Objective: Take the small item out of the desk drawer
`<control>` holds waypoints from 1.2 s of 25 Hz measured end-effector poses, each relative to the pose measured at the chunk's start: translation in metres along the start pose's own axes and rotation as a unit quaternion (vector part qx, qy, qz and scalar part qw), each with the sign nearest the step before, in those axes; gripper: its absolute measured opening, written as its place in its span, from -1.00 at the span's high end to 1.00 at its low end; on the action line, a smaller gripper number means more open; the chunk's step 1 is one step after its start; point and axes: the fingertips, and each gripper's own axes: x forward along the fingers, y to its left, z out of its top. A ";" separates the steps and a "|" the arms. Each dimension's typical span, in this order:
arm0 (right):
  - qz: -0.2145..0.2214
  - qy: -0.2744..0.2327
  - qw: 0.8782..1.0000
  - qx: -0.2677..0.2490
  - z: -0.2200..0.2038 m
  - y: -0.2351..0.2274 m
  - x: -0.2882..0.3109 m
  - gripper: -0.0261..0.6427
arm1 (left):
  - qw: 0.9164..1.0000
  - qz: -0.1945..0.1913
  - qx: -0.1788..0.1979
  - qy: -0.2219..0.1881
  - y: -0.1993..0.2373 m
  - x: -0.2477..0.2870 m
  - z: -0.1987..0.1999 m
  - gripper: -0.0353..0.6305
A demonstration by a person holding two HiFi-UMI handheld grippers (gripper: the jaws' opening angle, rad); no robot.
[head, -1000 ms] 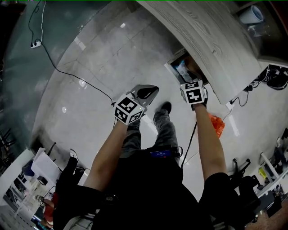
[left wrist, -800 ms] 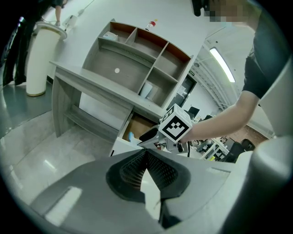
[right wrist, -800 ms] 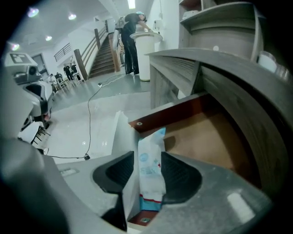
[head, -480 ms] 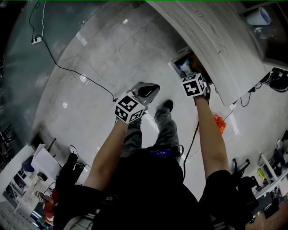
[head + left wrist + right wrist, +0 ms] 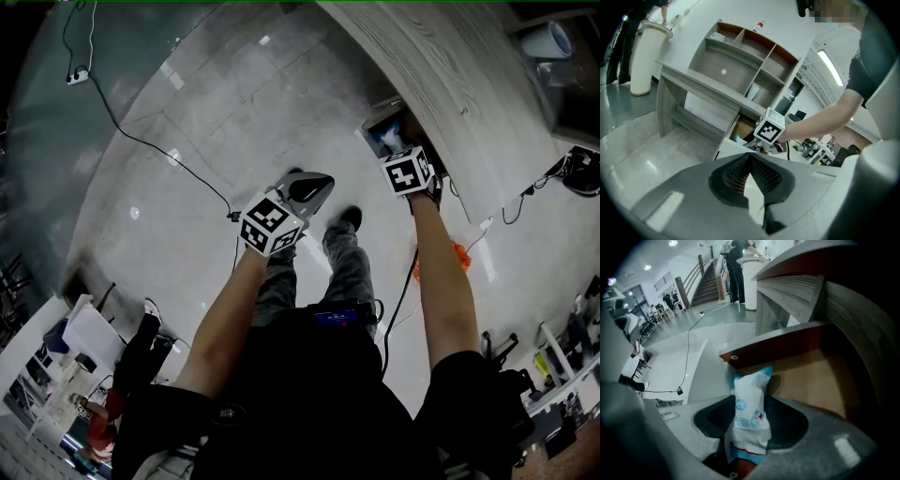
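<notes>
The right claw (image 5: pixel 752 417) points steeply down into the open drawer (image 5: pixel 787 344) with its jaws spread about as wide as they go. They've just been opening up, and the small item, a white packet (image 5: pixel 750 394) with blue ends, stands right in the gap between them. As far as I can tell the pads aren't pressing on it yet, so I'd call it lined up rather than grabbed. The packet is down in the drawer, its far end poking out just past the claw's tips toward the reddish drawer wall beyond them, and the wooden drawer bottom runs off to the claw's right. The desk (image 5: pixel 441 84) top hangs over the drawer, above and beyond the claw. The left claw (image 5: pixel 750 176) hangs well off to the right claw's left, over the shiny floor (image 5: pixel 234 112) and away from the drawer, with its jaw tips together on nothing. It doesn't look involved right now. So, progress check: drawer open, done. Reaching in and straddling the packet, pretty much done. What's left is the actual pinch, then lifting the packet up past the drawer wall and out from under the desk edge. I'd guess the crinkly wrapper could slide or fold if the squeeze lands off-center.
</notes>
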 end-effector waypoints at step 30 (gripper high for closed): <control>-0.022 -0.057 0.998 0.027 0.016 0.012 -0.080 0.43 | 1.000 -0.008 0.026 -0.008 -0.029 -0.035 0.025 0.89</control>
